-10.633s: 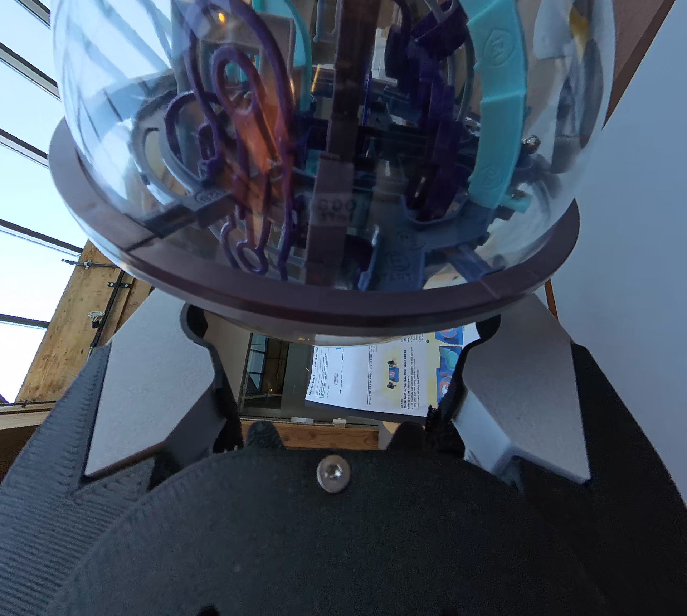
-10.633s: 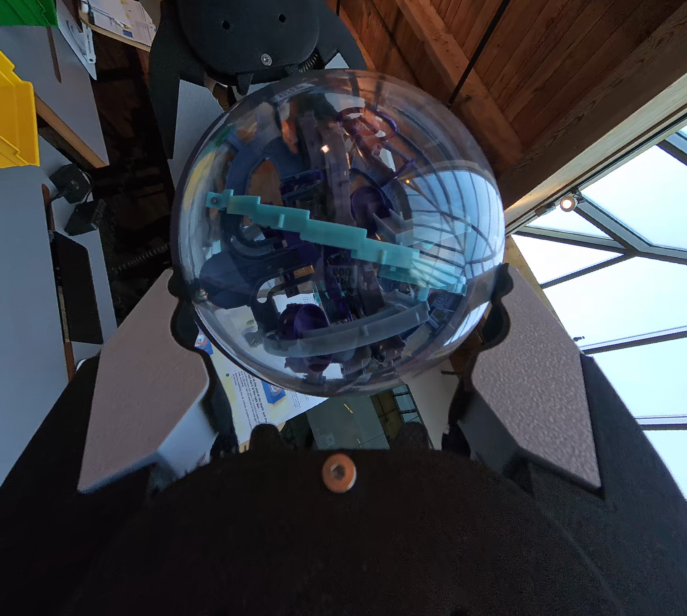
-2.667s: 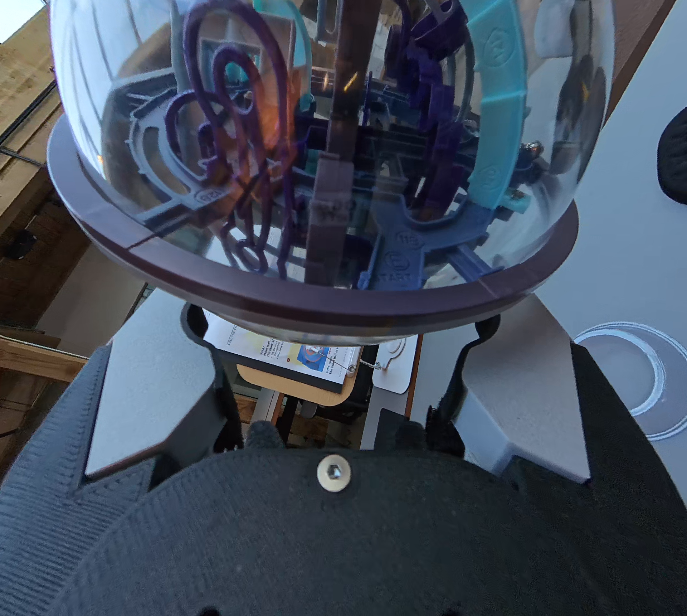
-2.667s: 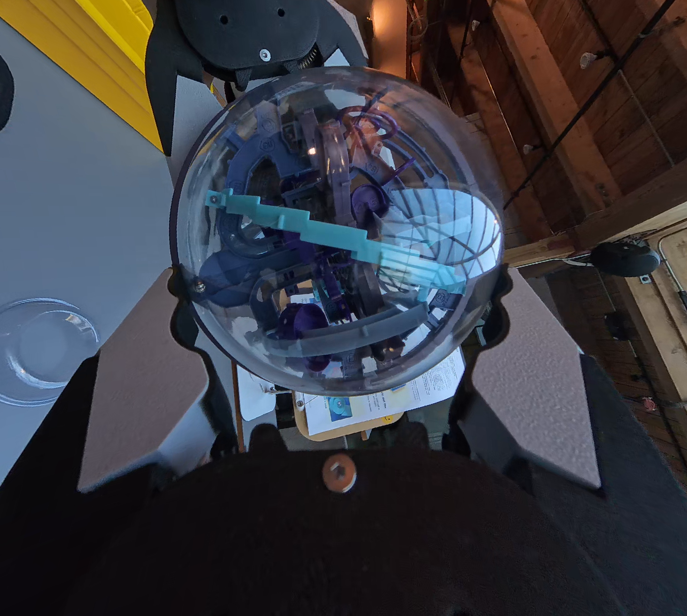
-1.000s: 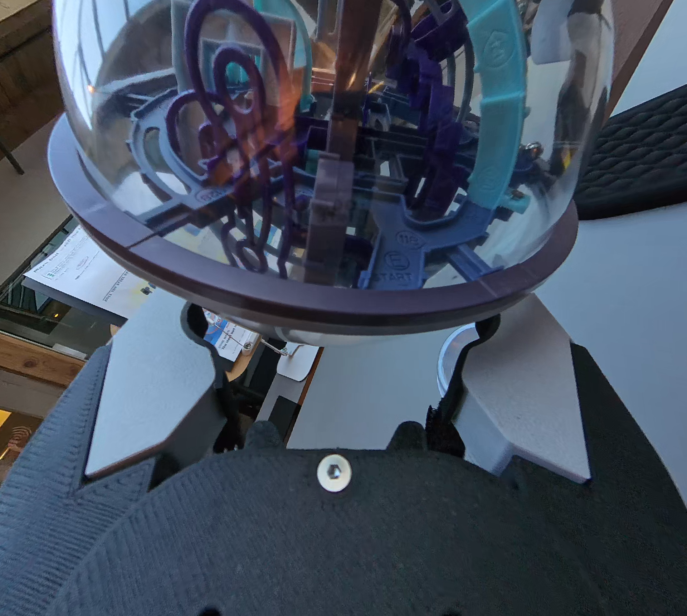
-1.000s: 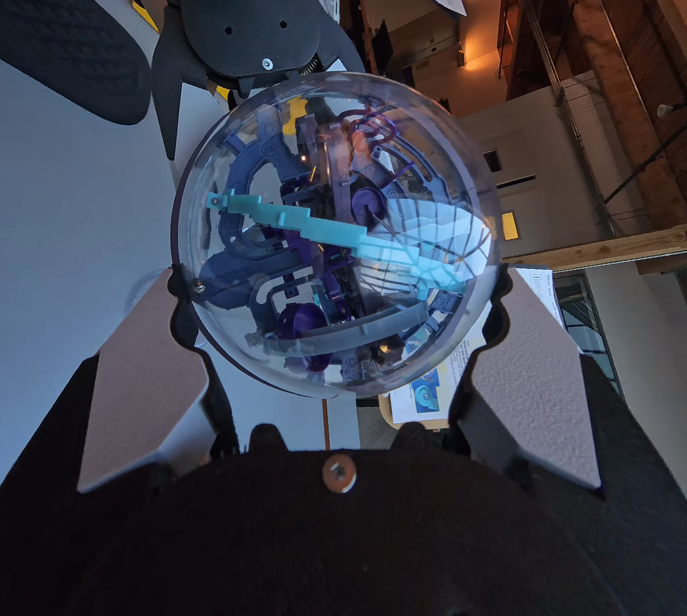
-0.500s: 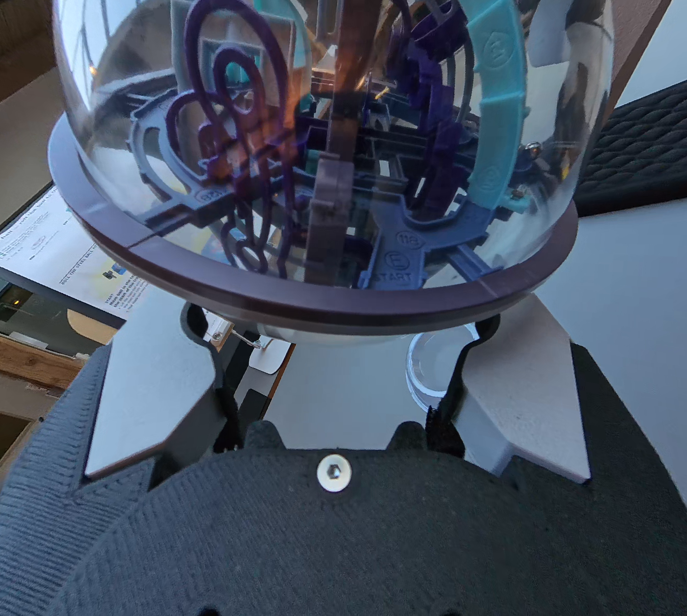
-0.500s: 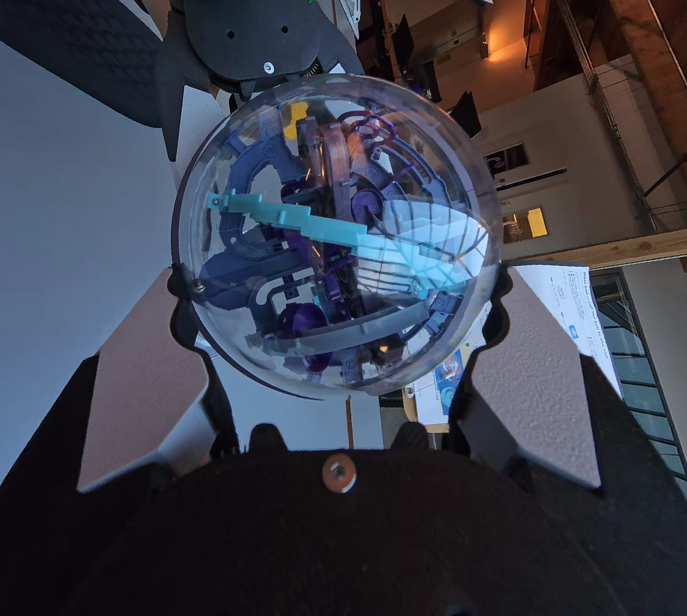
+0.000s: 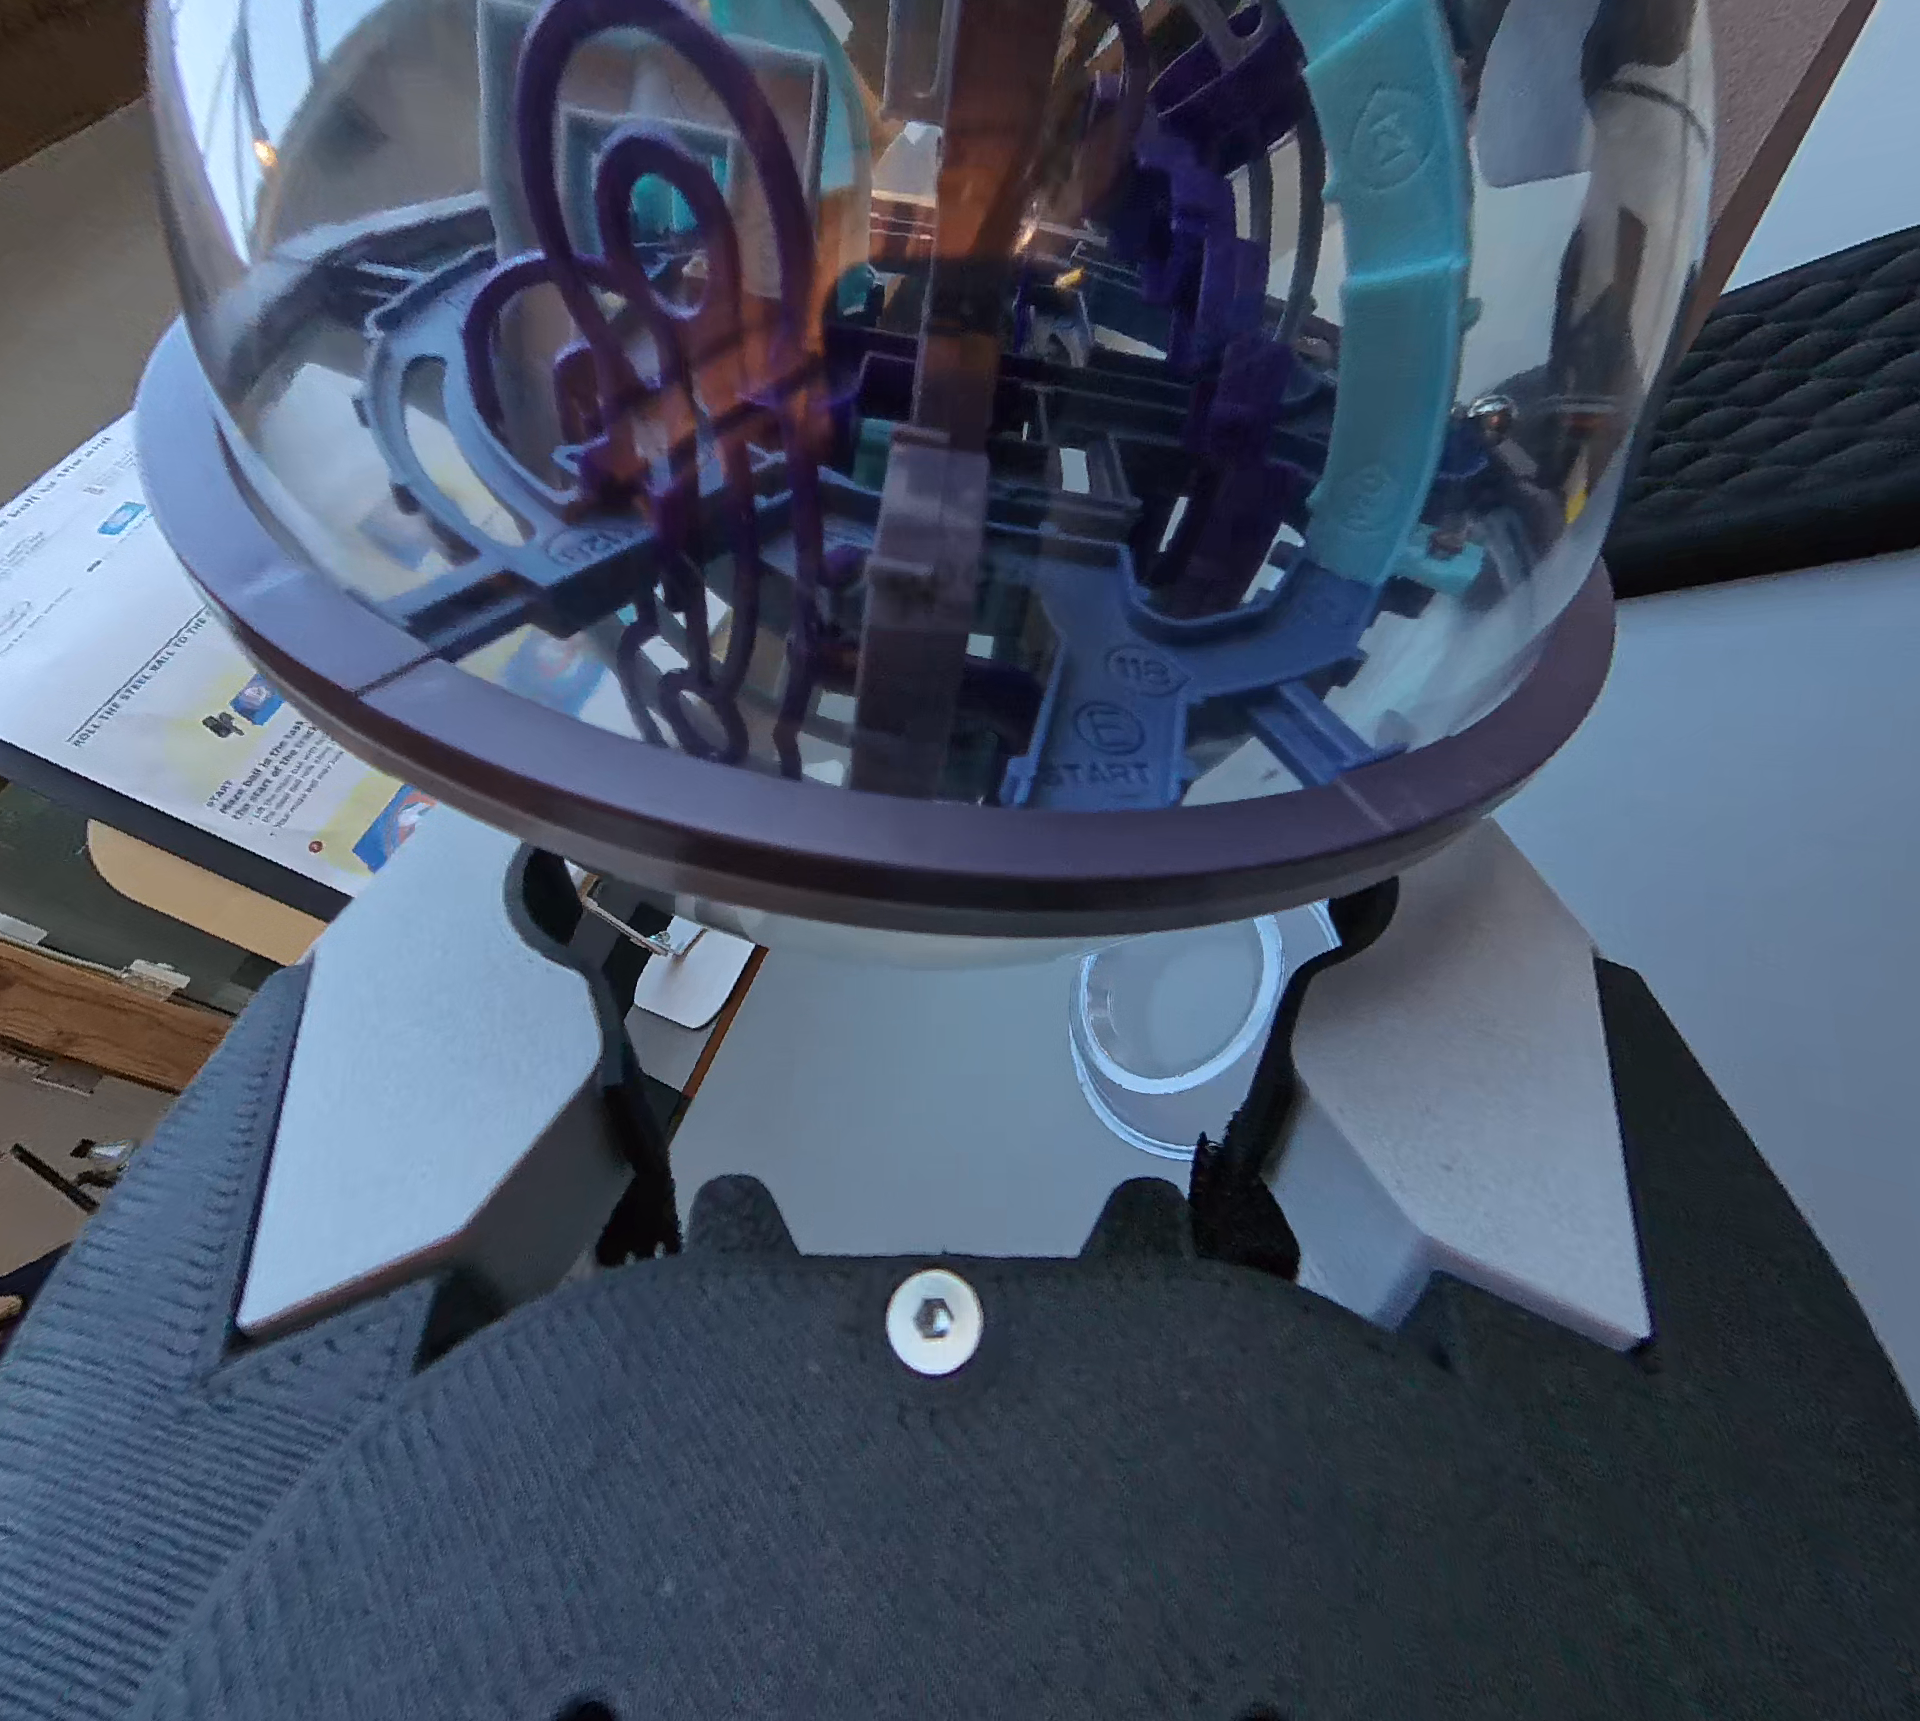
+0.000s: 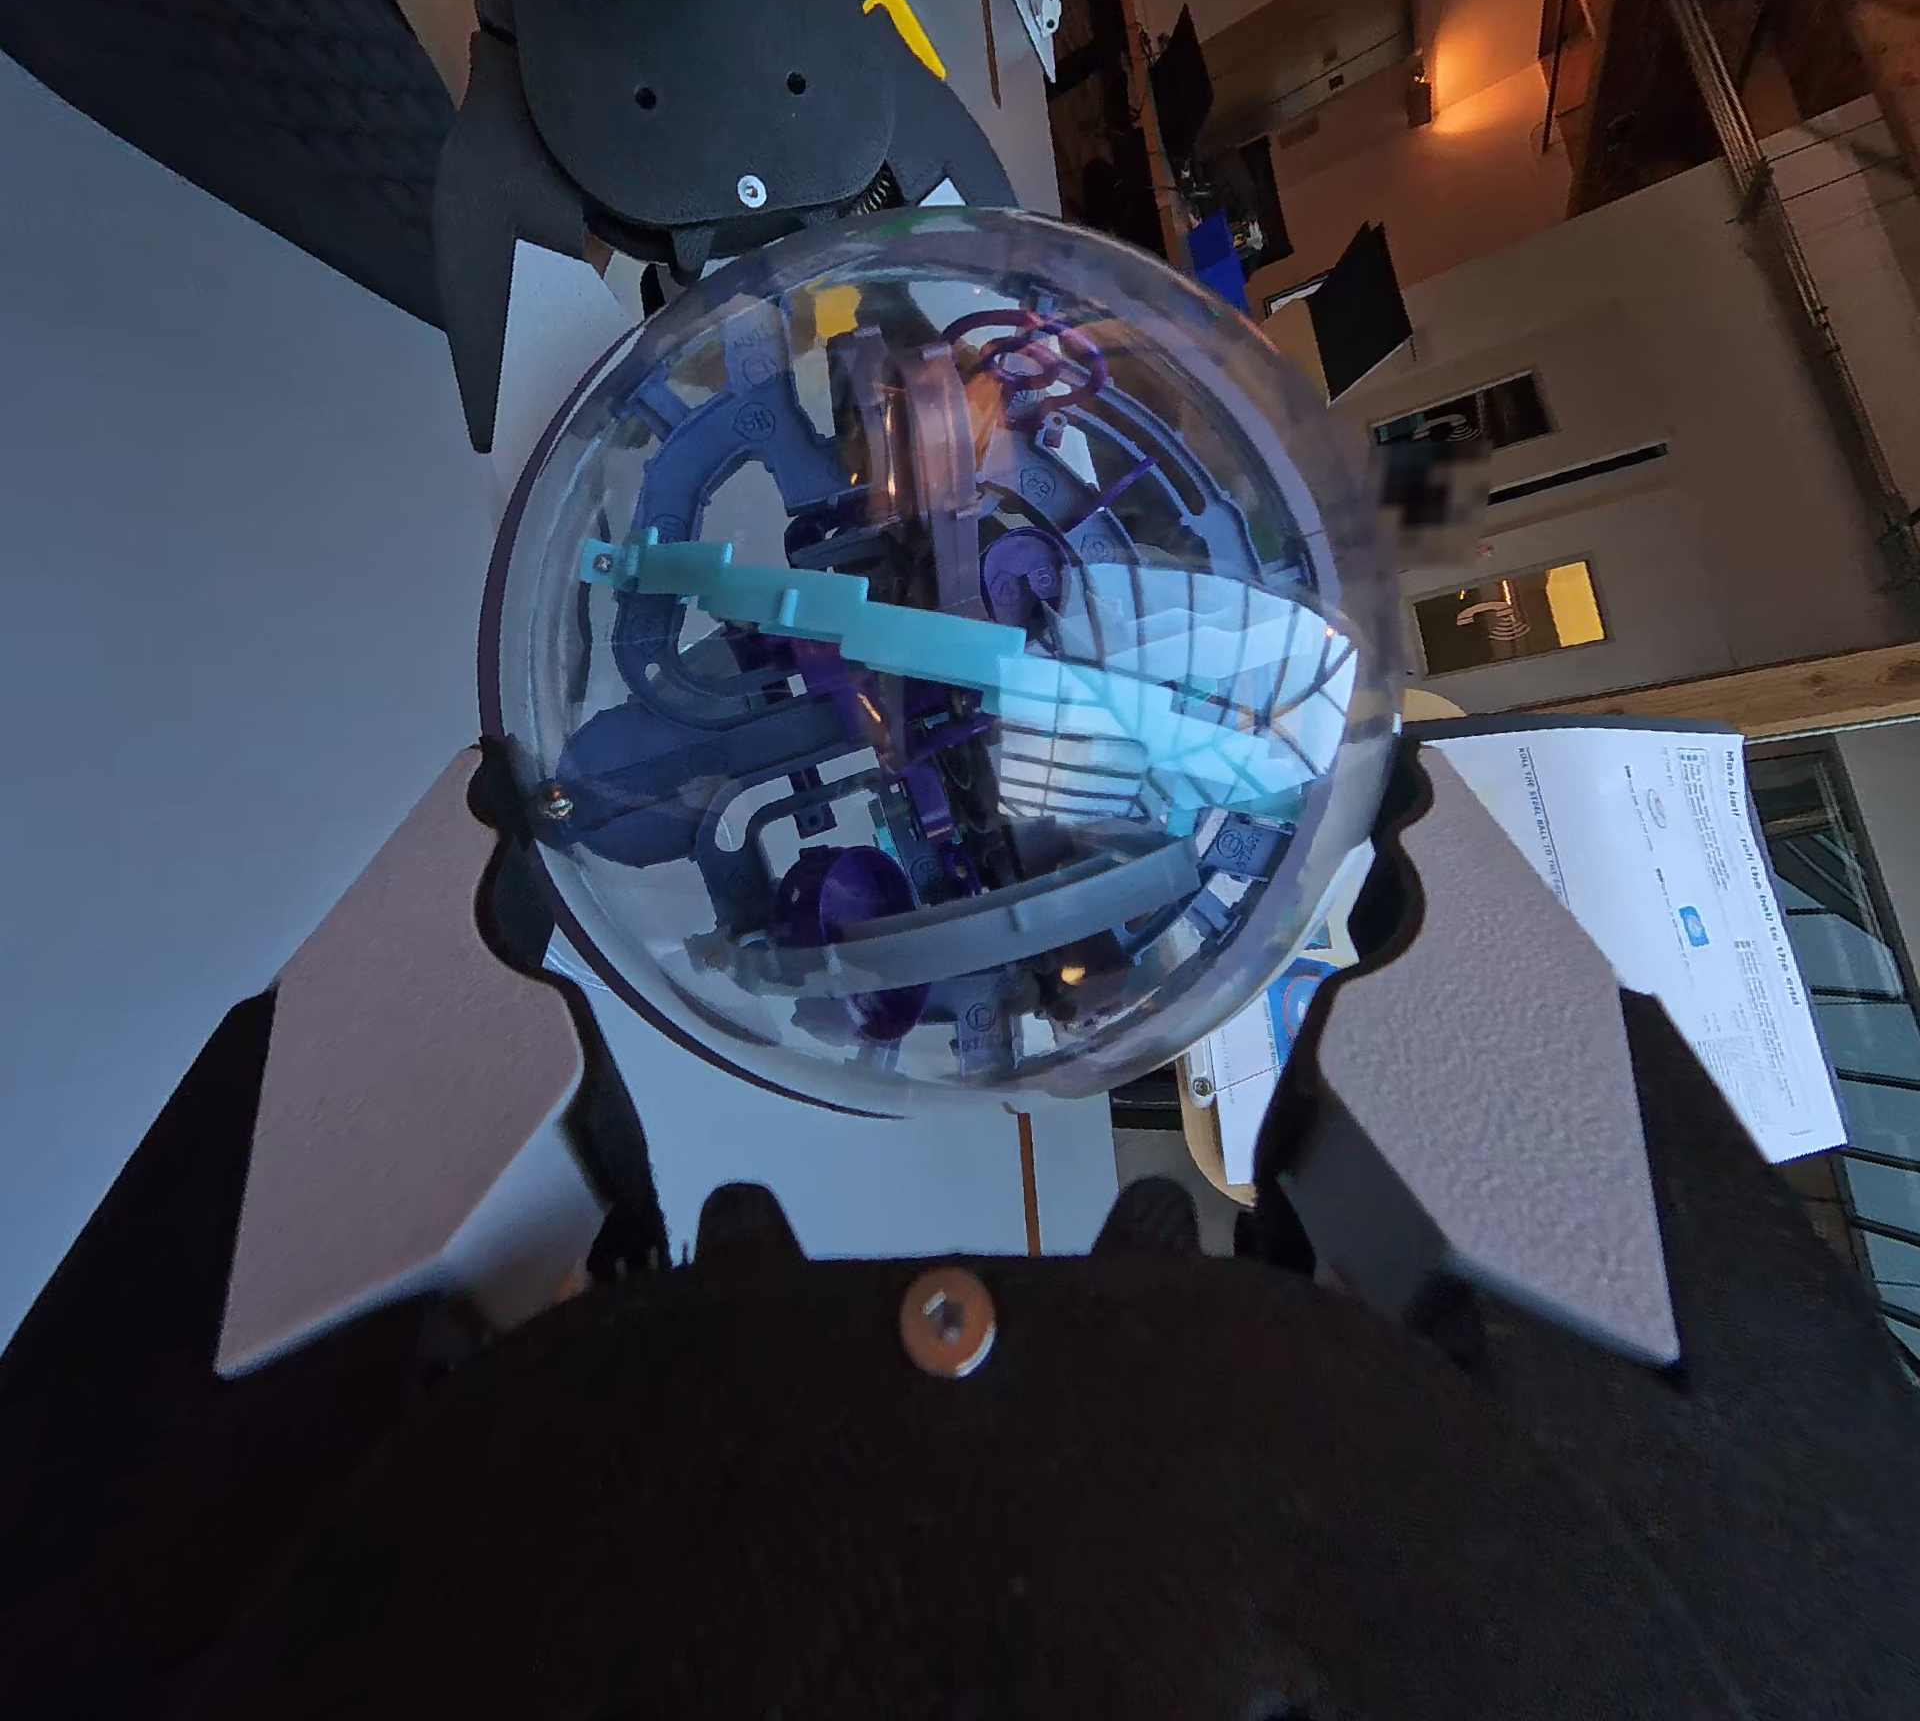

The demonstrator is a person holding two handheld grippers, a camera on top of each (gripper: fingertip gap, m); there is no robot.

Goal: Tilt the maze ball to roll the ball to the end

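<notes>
Grey worktop (image 9: 1714, 840) lies beneath the work, carrying a clear round stand (image 9: 1174, 1037) and a black mesh pad (image 9: 1787, 414); printed sheets on a clipboard (image 10: 1662, 902) hang off its edge.

Maze ball (image 10: 935, 663): a transparent sphere with a dark purple equator ring (image 9: 831, 850), held aloft clear of the worktop between both tools. Inside run a stepped teal track (image 10: 935, 632), navy tracks and a purple looped wire track (image 9: 644, 300).

Left claw (image 9: 956, 923): fingers clamped on the lower part of the sphere, just under the ring. Right claw (image 10: 935, 798): fingers clamped on opposite sides of the sphere. The left claw is seen across from it, gripping the far side.

Steel ball (image 9: 1488, 409): sits near the shell by the lower end of the teal track, close to the marked start section. Judged progress: little of the route covered.

Risks:
- Too steep or abrupt a tilt would likely throw the ball off its narrow track, forcing a restart.
- The smooth, curved shell offers little purchase; uneven rotation between the two claws could let the sphere slip or drop.
- Shell reflections obscure the ball, so its position may be misread.
</notes>
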